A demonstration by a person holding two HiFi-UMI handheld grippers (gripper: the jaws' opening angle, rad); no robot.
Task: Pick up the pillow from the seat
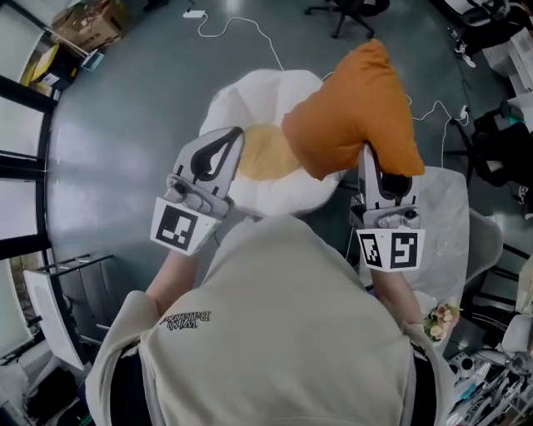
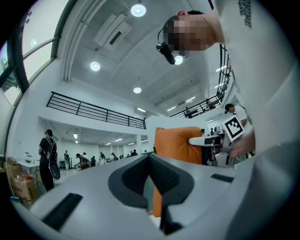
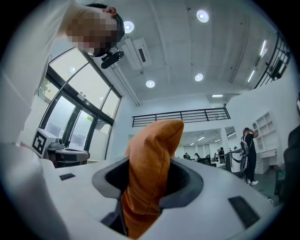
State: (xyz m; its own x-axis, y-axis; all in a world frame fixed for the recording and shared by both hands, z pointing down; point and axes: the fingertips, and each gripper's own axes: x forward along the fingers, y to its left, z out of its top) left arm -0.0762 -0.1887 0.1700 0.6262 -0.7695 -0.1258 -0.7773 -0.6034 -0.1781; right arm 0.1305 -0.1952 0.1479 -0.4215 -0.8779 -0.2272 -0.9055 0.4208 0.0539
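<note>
An orange pillow (image 1: 354,112) hangs in the air above and to the right of a round white seat (image 1: 250,91), which has a yellow cushion (image 1: 266,154) in its middle. My right gripper (image 1: 365,151) is shut on the pillow's lower edge. In the right gripper view the orange pillow (image 3: 150,164) is pinched between the jaws and rises above them. My left gripper (image 1: 233,137) is over the seat's left side, left of the pillow, jaws closed together with nothing in them. The left gripper view shows the pillow (image 2: 176,143) beyond the shut jaws, with the right gripper (image 2: 206,140) clamped on it.
White cables (image 1: 241,29) trail over the grey floor behind the seat. An office chair base (image 1: 350,12) stands at the top, a cardboard box (image 1: 87,21) at the top left. A white covered seat (image 1: 454,216) and black bags (image 1: 500,141) are at the right. People stand far off in the hall.
</note>
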